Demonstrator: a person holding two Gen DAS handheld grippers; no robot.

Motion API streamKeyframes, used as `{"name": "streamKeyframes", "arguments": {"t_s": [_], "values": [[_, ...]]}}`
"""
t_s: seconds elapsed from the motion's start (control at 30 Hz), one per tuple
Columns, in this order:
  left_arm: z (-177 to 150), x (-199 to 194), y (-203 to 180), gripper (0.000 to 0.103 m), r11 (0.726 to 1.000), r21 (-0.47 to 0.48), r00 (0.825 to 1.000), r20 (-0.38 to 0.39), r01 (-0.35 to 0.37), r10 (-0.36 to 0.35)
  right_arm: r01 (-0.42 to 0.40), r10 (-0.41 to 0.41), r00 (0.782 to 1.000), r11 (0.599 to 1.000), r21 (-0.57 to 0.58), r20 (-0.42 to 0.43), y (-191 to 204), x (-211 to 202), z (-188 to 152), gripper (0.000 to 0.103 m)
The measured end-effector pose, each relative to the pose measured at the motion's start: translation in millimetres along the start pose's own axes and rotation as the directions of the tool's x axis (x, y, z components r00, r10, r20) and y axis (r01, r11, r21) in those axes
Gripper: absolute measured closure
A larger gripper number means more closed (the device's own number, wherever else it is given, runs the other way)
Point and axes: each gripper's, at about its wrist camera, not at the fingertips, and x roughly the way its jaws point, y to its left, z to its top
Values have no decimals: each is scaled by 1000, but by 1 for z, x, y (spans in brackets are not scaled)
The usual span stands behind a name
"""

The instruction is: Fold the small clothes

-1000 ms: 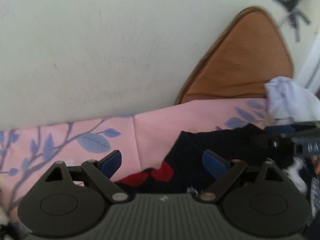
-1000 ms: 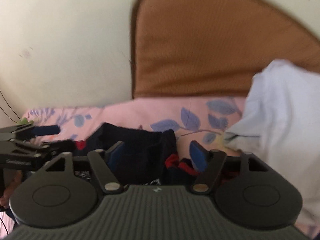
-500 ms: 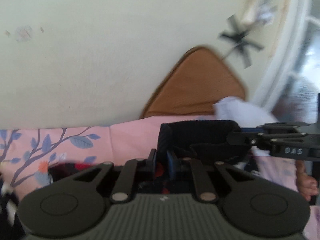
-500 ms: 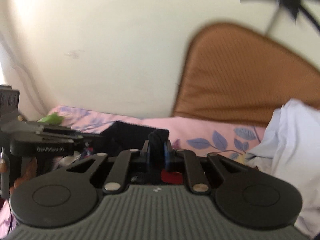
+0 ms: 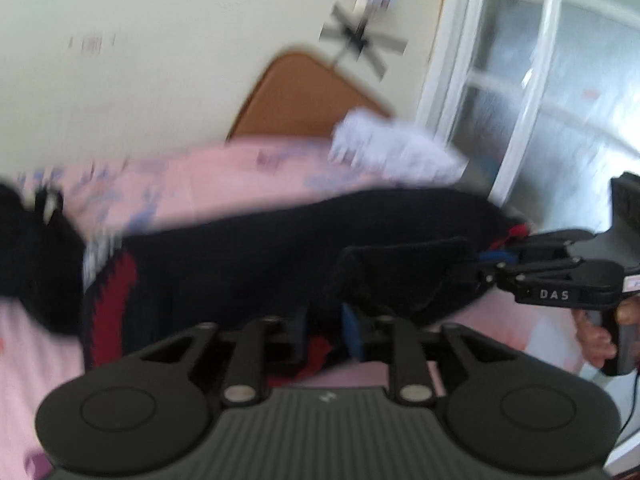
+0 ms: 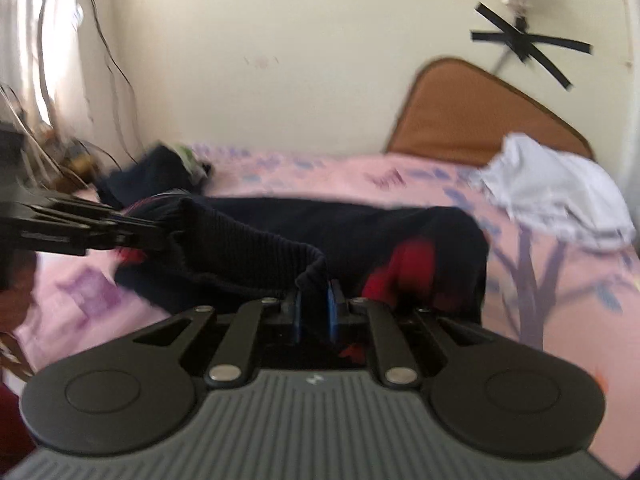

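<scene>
The dark blue garment (image 6: 360, 224) with red patches hangs just above the pink bedsheet (image 6: 320, 172). Its ribbed edge is pulled out long between the two grippers. The rest of it droops down, and its lower part seems to touch the sheet.

The right gripper (image 6: 313, 312) has its blue pads pressed together on one bit of the ribbed edge. The left gripper (image 5: 326, 330) does the same on another bit of that edge, so both sets of fingers are closed tight on the cloth. In the left wrist view the right gripper reaches in from the side, with a hand (image 5: 600, 332) around its handle.

I think the folding of this piece has only just begun. It is picked up and stretched, but I see no fold in it yet. It needs to be laid flat, folded over and set down.

More clothes wait on the bed. A white garment (image 6: 560, 196) lies crumpled near the brown headboard (image 6: 472, 112). Another dark pile (image 6: 156, 172) sits at the far side by the wall. Neither looks folded, so a lot is left to do.

The left wrist view is blurry.
</scene>
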Motion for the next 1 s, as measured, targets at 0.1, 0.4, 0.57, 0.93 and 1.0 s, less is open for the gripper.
{"name": "streamKeyframes", "arguments": {"t_s": [0.1,0.4,0.57,0.93,1.0], "values": [[-9,1,7,64,999,-32,999,-31,10,-11,57,-57,998,998,-18,-11,4,15,-13,65],[2,-77,47,41,995,-97,986,168,26,-10,-8,-7,983,997,81,186,-13,-51,18,58],[19,-53,75,21,978,-150,980,116,-143,161,133,-163,963,980,150,214,-43,-31,31,34],[50,16,106,84,958,-240,984,53,-155,173,-100,37,984,923,372,173,-102,35,44,79],[51,28,112,85,950,-258,980,41,-176,193,-104,28,979,920,378,201,-108,45,45,79]]}}
